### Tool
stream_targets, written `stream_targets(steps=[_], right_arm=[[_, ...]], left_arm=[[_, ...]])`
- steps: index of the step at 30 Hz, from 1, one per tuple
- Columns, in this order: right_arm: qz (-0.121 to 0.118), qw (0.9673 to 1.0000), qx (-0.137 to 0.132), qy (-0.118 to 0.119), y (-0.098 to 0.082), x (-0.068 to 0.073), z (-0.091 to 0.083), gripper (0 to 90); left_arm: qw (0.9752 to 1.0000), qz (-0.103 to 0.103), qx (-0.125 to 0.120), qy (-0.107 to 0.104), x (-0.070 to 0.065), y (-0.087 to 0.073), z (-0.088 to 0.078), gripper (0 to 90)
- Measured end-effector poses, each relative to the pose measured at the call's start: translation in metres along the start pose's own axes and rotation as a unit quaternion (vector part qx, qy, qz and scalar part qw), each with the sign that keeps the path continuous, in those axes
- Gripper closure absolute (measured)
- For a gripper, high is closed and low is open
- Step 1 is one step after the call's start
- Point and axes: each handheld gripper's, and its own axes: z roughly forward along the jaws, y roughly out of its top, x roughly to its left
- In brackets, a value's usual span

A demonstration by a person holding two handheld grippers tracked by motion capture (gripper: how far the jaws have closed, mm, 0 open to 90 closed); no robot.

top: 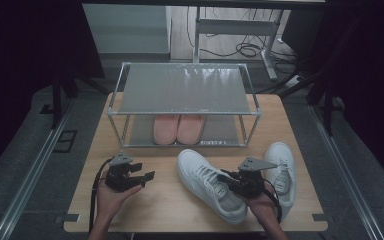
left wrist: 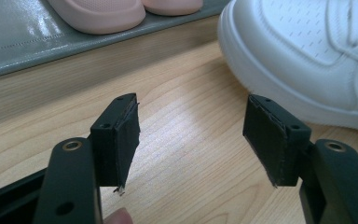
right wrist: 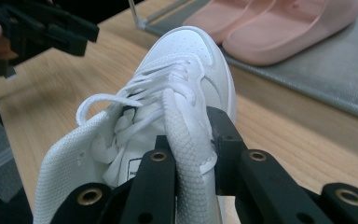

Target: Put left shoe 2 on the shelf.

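A white sneaker (top: 205, 182) lies on the wooden table (top: 165, 212), its toe toward the shoe rack (top: 185, 89). My right gripper (top: 230, 181) is at its heel end. In the right gripper view the jaws (right wrist: 189, 140) are shut on the sneaker's (right wrist: 186, 51) white mesh rim by the laces. The second white sneaker (top: 281, 167) lies at the right, beside the right hand. My left gripper (top: 142, 175) is left of the held sneaker, low over the table. Its jaws (left wrist: 191, 135) are open with bare wood between them and the sneaker's toe (left wrist: 298, 56) just beyond.
A pair of pink slippers (top: 178, 127) sits on the rack's lower shelf, under the grey top shelf. They also appear as pink slippers (left wrist: 102, 14) and pink slippers (right wrist: 279, 28) in the gripper views. The left gripper (right wrist: 51, 28) is at the upper left of the right gripper view.
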Motion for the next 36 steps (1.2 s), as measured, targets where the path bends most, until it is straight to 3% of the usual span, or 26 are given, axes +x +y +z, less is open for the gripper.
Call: stream_targets(steps=[18, 36], right_arm=[[0.002, 0.9980, -0.063, 0.009, 0.015, -0.002, -0.028, 81.7], [-0.005, 0.9960, -0.087, 0.016, 0.028, 0.001, -0.035, 81.7]], left_arm=[[1.0000, 0.000, 0.003, 0.001, -0.001, 0.000, 0.001, 36.8], [1.0000, -0.001, 0.005, -0.001, -0.002, 0.000, 0.002, 36.8]])
